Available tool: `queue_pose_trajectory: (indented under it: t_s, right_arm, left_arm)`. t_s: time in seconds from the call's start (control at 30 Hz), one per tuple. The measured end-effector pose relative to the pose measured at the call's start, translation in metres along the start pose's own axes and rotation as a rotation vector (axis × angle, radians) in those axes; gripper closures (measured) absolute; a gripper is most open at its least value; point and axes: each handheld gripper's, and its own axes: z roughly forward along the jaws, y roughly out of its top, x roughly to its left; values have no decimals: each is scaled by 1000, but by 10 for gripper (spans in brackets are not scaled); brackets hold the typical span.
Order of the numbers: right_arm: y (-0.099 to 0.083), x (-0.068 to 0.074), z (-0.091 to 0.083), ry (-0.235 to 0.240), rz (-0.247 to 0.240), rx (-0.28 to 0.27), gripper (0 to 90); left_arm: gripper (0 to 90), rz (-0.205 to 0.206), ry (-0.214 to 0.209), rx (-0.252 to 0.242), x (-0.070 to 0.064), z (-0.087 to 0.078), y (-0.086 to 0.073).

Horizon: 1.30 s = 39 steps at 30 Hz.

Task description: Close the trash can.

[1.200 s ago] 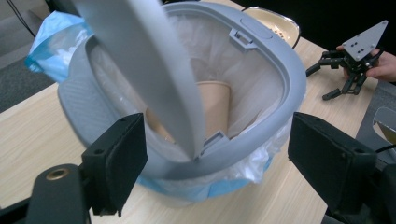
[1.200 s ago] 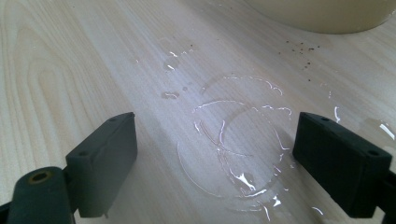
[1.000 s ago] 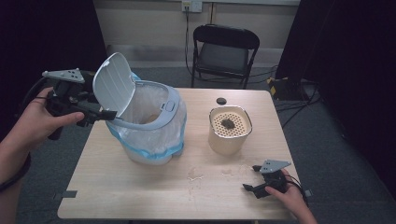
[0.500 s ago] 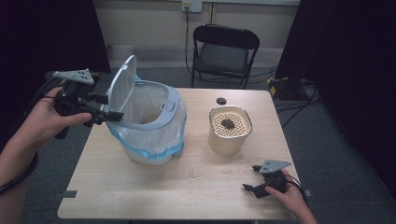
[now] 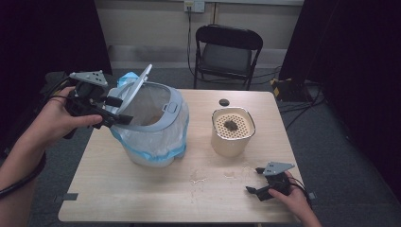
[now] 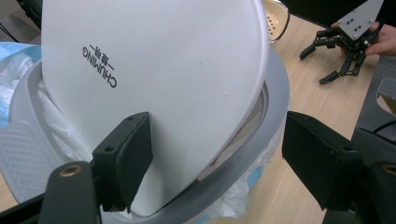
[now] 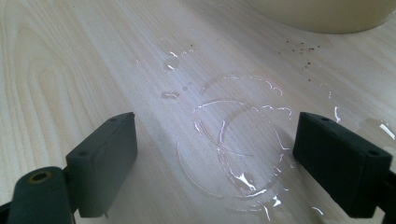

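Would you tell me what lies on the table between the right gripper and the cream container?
In the right gripper view, water rings and dark specks on bare wood.

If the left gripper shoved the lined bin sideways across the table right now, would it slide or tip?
The bin probably slides rather than tips: it looks squat and wide-based. Its plastic liner bulges loosely, so it would likely crumple under contact. The raised white lid seems hinged and may swing instead of passing on force.

The right gripper (image 7: 215,168) has its two black jaws wide apart over the wooden table (image 7: 60,56). Shiny water rings (image 7: 233,140) sit between them. A cream tub (image 7: 322,14) is behind.
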Motion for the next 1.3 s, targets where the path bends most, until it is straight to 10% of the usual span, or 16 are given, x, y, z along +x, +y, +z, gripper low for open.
queue_pose_trajectory:
  t_s: [0.4, 0.67, 1.3]
  right_arm:
    - [0, 0, 0, 0, 1, 0, 129]
    - [0, 0, 0, 2, 0, 1, 129]
    - [0, 0, 0, 2, -1, 1, 129]
  left_arm:
    - [313, 48, -58, 8, -20, 9, 13]
    - [493, -17, -79, 28, -16, 23, 23]
    - [694, -121, 108, -2, 2, 62, 35]
